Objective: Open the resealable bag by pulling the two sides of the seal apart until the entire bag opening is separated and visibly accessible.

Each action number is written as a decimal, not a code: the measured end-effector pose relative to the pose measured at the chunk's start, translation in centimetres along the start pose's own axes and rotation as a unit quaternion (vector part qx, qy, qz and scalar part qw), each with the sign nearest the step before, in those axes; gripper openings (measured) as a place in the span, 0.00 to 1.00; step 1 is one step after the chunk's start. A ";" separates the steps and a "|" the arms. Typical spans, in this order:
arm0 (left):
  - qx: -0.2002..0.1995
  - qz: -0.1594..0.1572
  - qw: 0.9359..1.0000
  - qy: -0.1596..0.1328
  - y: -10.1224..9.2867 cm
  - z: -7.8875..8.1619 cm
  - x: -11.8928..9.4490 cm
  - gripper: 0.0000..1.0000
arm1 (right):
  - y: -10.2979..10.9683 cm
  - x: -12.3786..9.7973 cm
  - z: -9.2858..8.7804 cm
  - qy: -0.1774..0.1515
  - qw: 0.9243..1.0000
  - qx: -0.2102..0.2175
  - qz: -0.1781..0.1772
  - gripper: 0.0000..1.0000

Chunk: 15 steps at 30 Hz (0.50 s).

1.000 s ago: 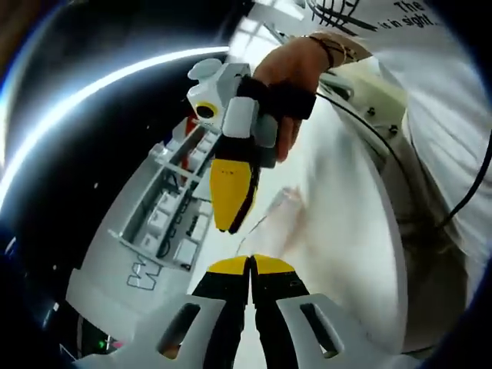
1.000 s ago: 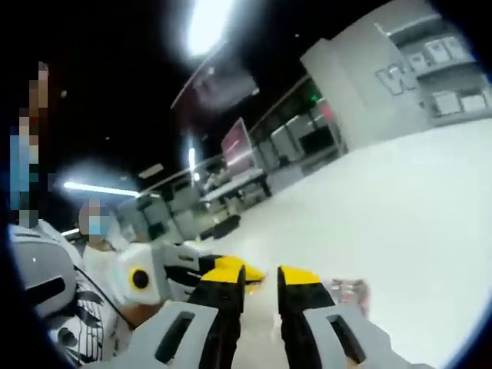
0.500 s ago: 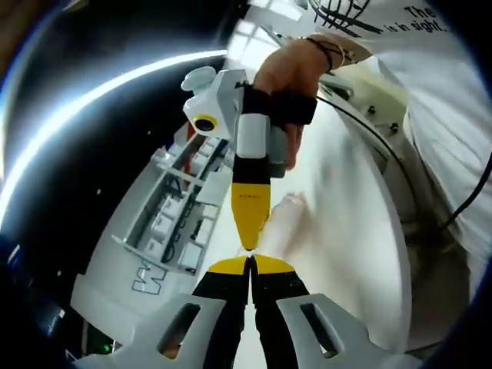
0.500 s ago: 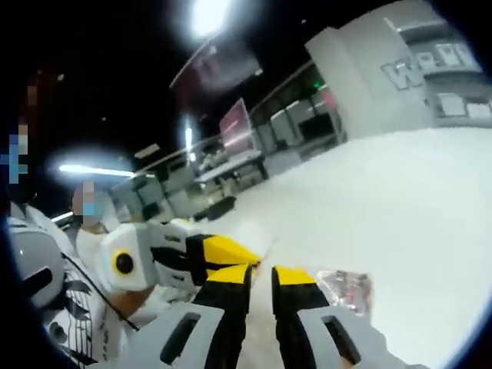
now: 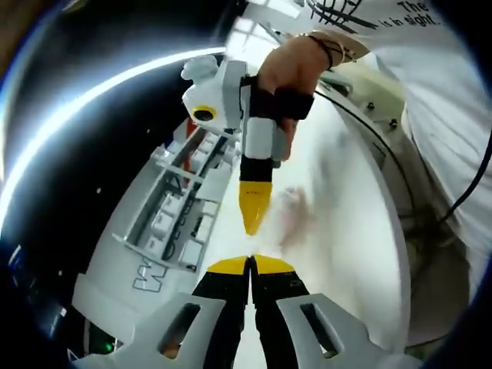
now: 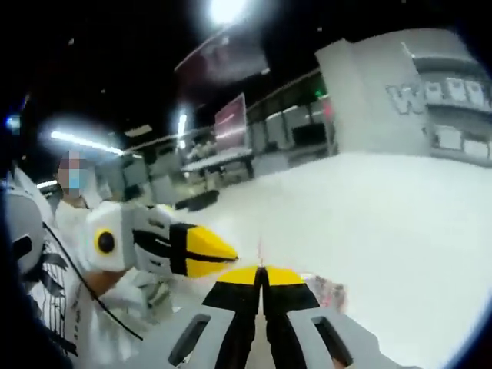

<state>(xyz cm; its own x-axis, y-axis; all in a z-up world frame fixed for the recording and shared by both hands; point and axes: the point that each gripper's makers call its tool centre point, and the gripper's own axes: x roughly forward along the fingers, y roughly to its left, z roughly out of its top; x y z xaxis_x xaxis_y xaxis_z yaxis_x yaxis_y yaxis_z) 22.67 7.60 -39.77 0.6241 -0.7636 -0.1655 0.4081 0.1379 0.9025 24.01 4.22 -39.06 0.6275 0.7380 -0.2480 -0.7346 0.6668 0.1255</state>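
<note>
Since half a second ago the right gripper has clenched: its two yellow-tipped jaws, parted before in the right gripper view, now meet tip to tip at the bottom centre of that view. A thin pale sliver, perhaps the bag's edge, rises just above the tips; whether the jaws pinch it I cannot tell. In the left gripper view that same tool hangs down from the upper centre, its yellow point drawn a little away from the left gripper, where earlier it almost touched it. A hand in a dark fingerless glove grips its white body, with a bracelet at the wrist. The left gripper sits at the bottom centre of its own view with jaws pressed together, and nothing can be made out between them. In the right gripper view it enters from the left as a white body with a black and yellow beak, pointing toward the right gripper's tips and stopping just short of them. The resealable bag lies on the white table just right of the clenched right jaws, clear with reddish contents, partly hidden by them; in the left gripper view it is a blurred pale patch right of the hanging yellow tip. A white shelf unit with lettering fills the left-centre there, and a person in a white printed shirt stands at the right.
</note>
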 end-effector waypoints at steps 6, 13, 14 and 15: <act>-0.015 -0.009 1.000 -0.001 -0.8 -0.3 -0.3 0.01 | -1.2 -0.9 1.6 -0.020 0.993 -0.092 -0.070 0.00; -0.031 0.002 1.000 0.007 -0.2 -0.7 -0.3 0.01 | -1.0 -0.8 2.0 -0.031 0.992 -0.104 -0.067 0.00; -0.047 0.007 0.999 0.001 0.1 -0.5 -0.4 0.01 | -1.2 -0.9 2.1 -0.034 0.992 -0.101 -0.069 0.00; -0.059 0.012 0.998 -0.003 0.4 -0.5 -0.4 0.01 | -1.4 -1.0 2.2 -0.037 0.992 -0.098 -0.070 0.00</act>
<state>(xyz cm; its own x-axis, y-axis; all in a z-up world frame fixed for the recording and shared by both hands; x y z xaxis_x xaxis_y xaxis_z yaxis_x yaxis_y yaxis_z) 22.88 8.31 -39.56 0.6316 -0.7622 -0.1417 0.4684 0.2295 0.8532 24.97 2.77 -36.82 0.7392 0.6499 -0.1770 -0.6701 0.7361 -0.0954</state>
